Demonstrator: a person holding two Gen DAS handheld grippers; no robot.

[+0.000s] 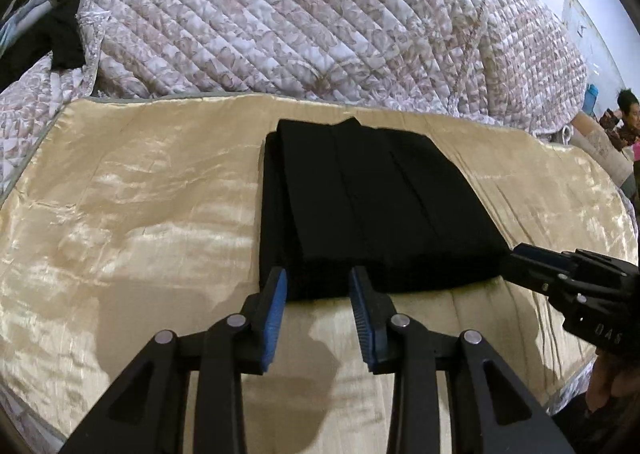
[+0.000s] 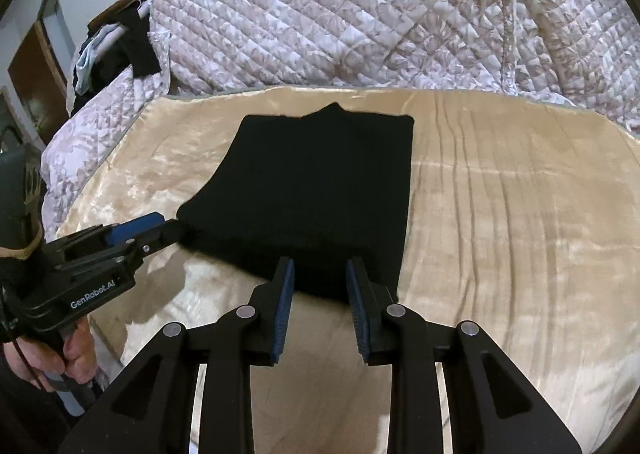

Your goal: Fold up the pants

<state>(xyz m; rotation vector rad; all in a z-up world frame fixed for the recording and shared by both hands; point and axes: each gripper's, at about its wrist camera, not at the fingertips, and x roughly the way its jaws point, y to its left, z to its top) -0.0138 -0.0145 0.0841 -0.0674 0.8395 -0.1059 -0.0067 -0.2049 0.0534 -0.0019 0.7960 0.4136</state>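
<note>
- The black pants (image 1: pixel 360 206) lie folded in a compact stack at frame centre on the gold bedcover (image 1: pixel 132 214).
- Left claw (image 1: pixel 318 286) and right claw (image 2: pixel 320 278) both gape apart, empty, at the near edge.
- Soft, light, limp cloth: probably best pinched at the near corners.

Black pants (image 1: pixel 360 206), gold sheet (image 1: pixel 140 194)

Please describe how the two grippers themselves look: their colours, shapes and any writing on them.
Both are black linkage frames with silver pivot pins and blue ribbed pads. The left gripper reads "GenRobot.AI" in white; a bare hand grips its handle. The right gripper shows partial lettering "DAS".
</note>
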